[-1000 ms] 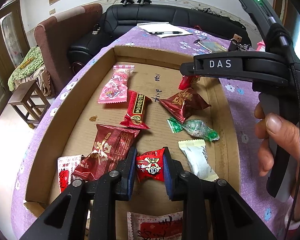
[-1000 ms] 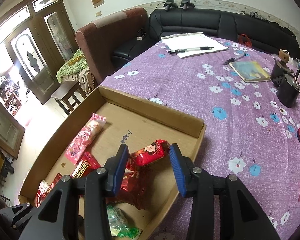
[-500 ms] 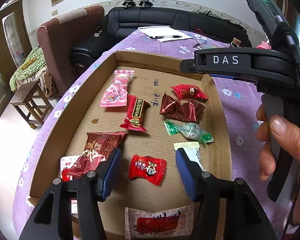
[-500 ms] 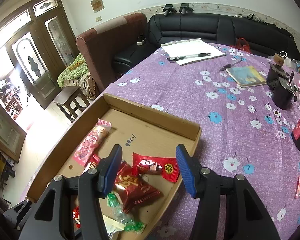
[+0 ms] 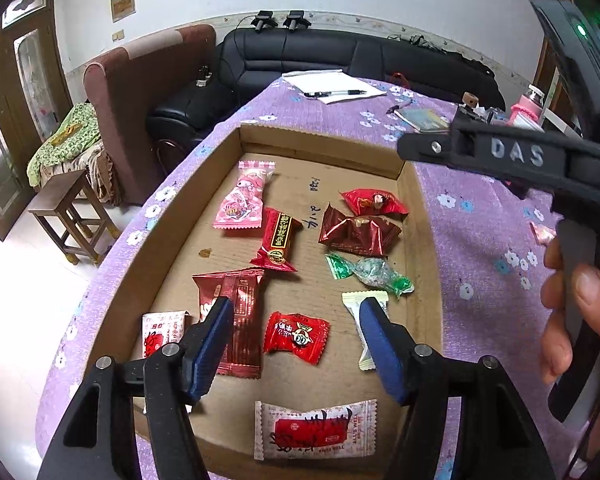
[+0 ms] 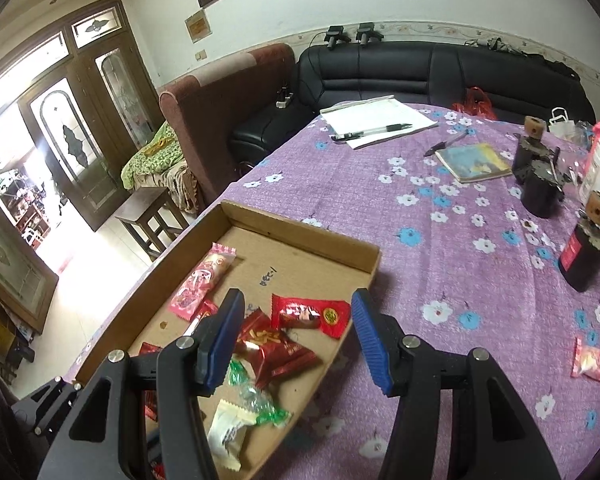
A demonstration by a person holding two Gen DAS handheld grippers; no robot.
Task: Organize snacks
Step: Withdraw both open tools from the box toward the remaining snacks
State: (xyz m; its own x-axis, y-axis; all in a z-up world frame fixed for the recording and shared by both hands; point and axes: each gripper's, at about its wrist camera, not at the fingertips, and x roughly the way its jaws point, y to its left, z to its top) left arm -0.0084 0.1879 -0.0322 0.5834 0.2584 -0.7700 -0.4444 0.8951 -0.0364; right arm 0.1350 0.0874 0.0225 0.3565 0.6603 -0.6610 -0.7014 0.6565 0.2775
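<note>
Both grippers hang over the cardboard tray on the purple flowered tablecloth, and neither one grips anything. The left gripper has just been spreading its jaws; the small red candy lies flat on the tray floor between the blue pads, clear of both. The right gripper has its jaws apart too, with the red snack pack lying loose in the tray's far right corner area, untouched by either pad.

Rest of the tray, from the left wrist view: pink pack at the far left, dark red bar just beside it, maroon pouch near the left jaw, a shiny brown-red wrapper with a green twist candy right below it, a white pack partly behind the right jaw, and a white-and-red sachet at the near edge. One more pink pack sits out on the cloth, well apart from the tray. A hand holds the right gripper's handle.
</note>
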